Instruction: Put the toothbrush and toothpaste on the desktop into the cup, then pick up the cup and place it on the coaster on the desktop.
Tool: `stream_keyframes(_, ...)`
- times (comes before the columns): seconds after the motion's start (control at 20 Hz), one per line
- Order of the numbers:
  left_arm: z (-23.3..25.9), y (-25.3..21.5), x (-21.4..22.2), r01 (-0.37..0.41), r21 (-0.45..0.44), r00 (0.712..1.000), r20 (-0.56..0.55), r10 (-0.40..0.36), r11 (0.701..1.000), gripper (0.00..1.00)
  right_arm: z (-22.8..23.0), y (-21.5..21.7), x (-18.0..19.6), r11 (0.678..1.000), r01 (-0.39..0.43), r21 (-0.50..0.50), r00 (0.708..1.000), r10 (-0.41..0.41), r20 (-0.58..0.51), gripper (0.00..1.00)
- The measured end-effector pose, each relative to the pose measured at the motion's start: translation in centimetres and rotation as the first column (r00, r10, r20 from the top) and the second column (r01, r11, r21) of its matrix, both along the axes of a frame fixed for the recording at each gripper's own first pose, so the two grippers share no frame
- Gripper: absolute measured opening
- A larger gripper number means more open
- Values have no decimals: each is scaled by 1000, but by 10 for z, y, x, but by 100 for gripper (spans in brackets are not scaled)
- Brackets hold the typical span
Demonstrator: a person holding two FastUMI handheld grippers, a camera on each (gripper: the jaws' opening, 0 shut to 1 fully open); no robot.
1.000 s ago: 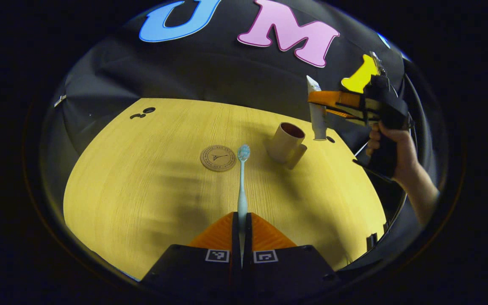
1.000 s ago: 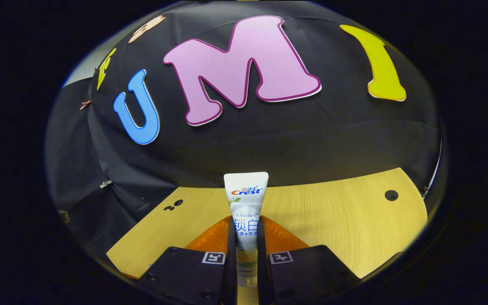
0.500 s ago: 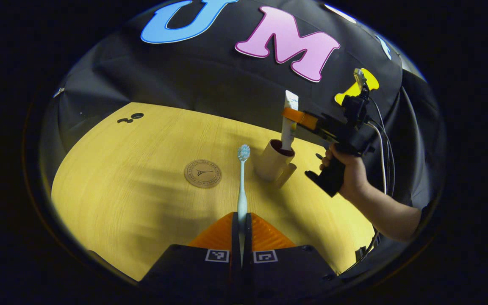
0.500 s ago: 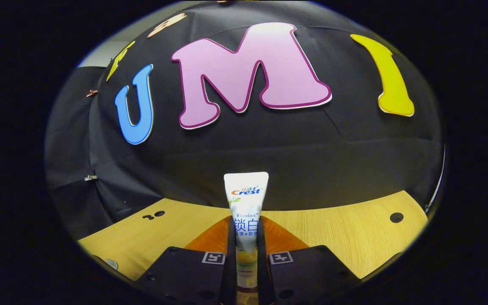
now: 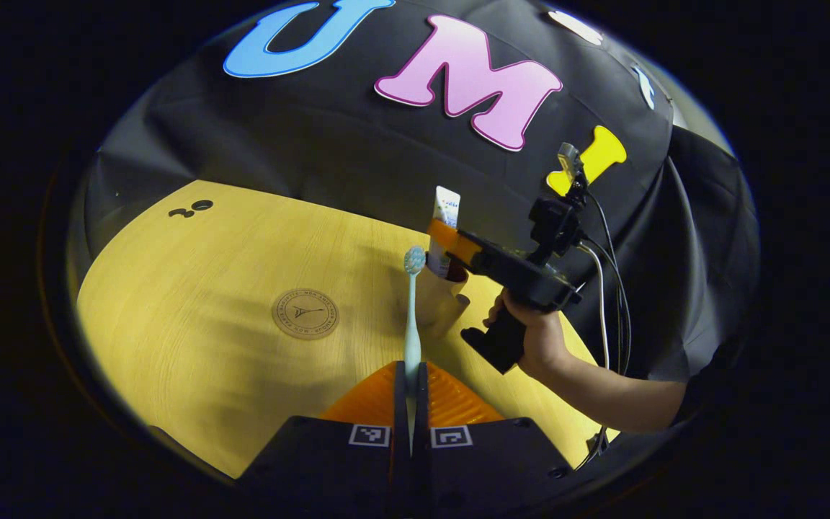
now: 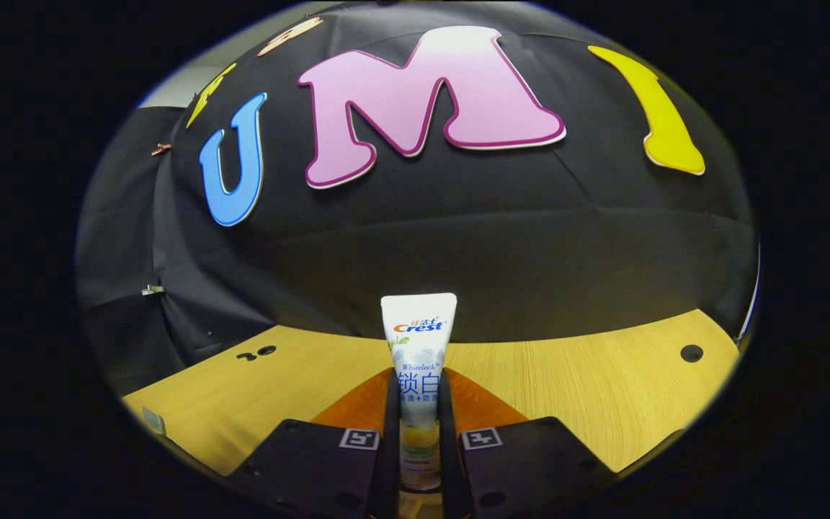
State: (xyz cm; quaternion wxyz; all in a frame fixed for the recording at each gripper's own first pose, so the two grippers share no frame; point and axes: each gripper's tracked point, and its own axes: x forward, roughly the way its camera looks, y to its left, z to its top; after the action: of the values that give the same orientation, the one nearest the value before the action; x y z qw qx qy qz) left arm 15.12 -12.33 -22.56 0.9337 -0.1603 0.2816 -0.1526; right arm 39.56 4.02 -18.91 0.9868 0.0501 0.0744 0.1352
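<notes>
Your yellow wooden desktop (image 5: pixel 206 288) lies open at 9 o'clock around the round brown cork coaster (image 5: pixel 305 313); the far edge meets the black cloth wall. Your left gripper (image 5: pixel 410 375) is clamped on the pale blue toothbrush (image 5: pixel 412 310), head pointing to 12. Your right gripper (image 6: pixel 418 404) pinches the white toothpaste tube (image 6: pixel 418 339); in the left gripper view its lower end sits in the beige cup (image 5: pixel 438 306). Half a second ago that tube stood higher above the rim.
</notes>
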Motion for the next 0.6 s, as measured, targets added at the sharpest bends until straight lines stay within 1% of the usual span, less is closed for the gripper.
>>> stream_keyframes(0.05,1,-2,0,2,-5,1000,3,-2,1000,7,-5,-1,-2,1000,2,-7,1000,-2,-10,29)
stream_keyframes(0.1,3,-3,0,2,-8,1000,7,-2,1000,6,-9,-3,-4,1000,3,-9,1000,-4,-17,36)
stream_keyframes(0.15,7,-5,1,5,-9,1000,12,-5,1000,6,-11,-3,-7,1000,-2,-4,1000,2,-20,36)
stream_keyframes(0.2,10,-6,2,5,-11,1000,20,-5,1000,6,-11,-7,-10,1000,3,2,1000,-3,-25,46)
stream_keyframes(0.25,12,-8,3,5,-13,1000,26,-4,1000,7,-9,-10,-11,1000,7,6,1000,-7,-26,70)
stream_keyframes(0.3,15,-9,6,4,-17,999,36,-4,1000,6,-4,-14,-14,1000,10,12,1000,-9,-24,74)
stream_keyframes(0.35,20,-12,10,6,-25,999,49,-5,1000,7,2,-21,-18,1000,22,14,1000,-22,-21,89)
stream_keyframes(0.4,28,-14,14,4,-30,998,69,-2,1000,7,8,-29,-22,999,36,19,999,-35,-13,98)
stream_keyframes(0.5,43,-20,27,13,-45,995,104,-8,999,7,17,-45,-33,998,65,16,998,-65,-10,98)
stream_keyframes(0.6,61,-22,46,1,-59,988,151,8,998,6,18,-68,-47,993,113,17,993,-112,-31,98)
